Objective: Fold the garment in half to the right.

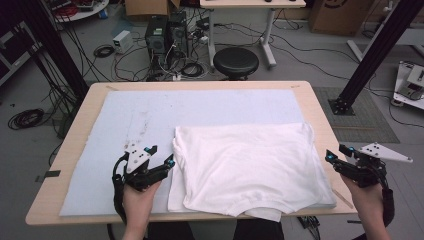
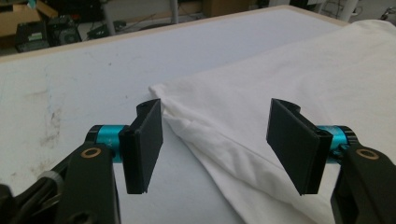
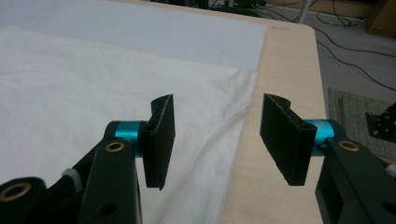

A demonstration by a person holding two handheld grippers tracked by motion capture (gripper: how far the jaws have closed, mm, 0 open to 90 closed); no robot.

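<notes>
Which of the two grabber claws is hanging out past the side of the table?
The right gripper, past the table's right edge. The left gripper sits over the blue mat, beside the folded white shirt.

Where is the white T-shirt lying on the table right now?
In the high view the white T-shirt lies folded on the right half of the pale mat, near the front edge, between both open hand-held grippers.

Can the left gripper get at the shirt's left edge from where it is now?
Probably yes. The left gripper is open, its jaws standing apart with the left edge of the shirt just ahead of them. Nothing lies between on the mat.
</notes>
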